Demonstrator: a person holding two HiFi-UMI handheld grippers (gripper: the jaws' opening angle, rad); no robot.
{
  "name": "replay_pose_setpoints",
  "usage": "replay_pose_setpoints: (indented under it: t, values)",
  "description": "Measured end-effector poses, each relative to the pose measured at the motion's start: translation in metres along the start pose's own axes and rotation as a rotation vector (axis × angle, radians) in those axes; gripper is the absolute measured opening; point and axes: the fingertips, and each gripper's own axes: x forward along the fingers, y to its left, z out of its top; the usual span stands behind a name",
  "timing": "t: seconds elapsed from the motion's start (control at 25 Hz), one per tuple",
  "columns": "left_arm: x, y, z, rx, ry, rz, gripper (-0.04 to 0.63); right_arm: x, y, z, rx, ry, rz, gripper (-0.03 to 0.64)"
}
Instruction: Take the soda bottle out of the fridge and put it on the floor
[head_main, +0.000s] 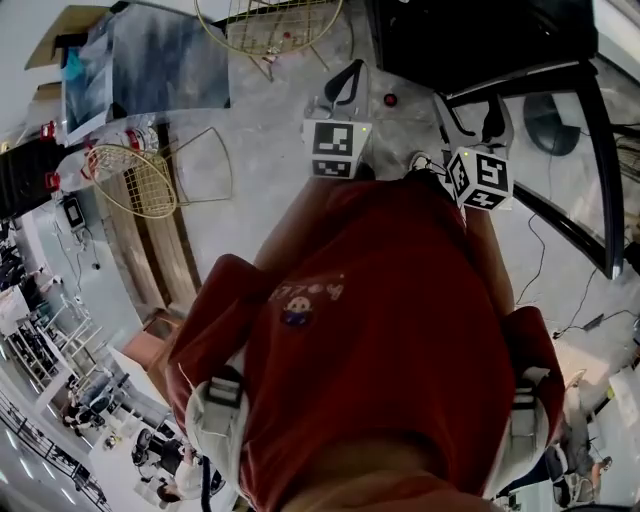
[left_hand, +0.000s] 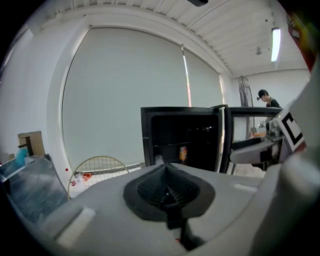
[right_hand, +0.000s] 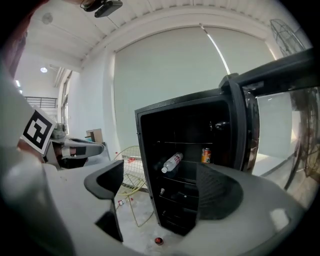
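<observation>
Open fridge (right_hand: 144, 160), soda bottle (right_hand: 172, 162) inside (tilted), beyond right gripper (right_hand: 160, 176) jaws

Red shirt (head_main: 390, 330), small print (head_main: 305, 298) on chest, pale shoulder straps (head_main: 222, 400) with black buckles. Left gripper (left_hand: 167, 187) and right gripper (right_hand: 160, 182): grey bodies, black ribbed pads (right_hand: 217, 192). Each carries a cube (head_main: 333, 148) with black-and-white square markers.

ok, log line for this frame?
phase: pre-grasp | left gripper: shut, empty | right gripper: open, empty | fridge: door open | soda bottle: tilted on shelf, untouched
</observation>
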Motion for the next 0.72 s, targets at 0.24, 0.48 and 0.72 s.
replay_pose_setpoints:
  t: [0.24,0.48,0.72]
  values:
    - [0.01,0.009,-0.002,0.005,0.012,-0.067,0.0,0.002,0.002,0.008,0.007,-0.009,-0.081,0.439]
    - [0.017,0.004,0.0,0.02,0.004,-0.087,0.0,-0.002,-0.013,0.013,0.003,-0.03,-0.126,0.439]
    - [0.012,0.006,0.006,0.022,-0.007,-0.08,0.0,-0.005,-0.016,0.015,-0.002,-0.042,-0.144,0.437]
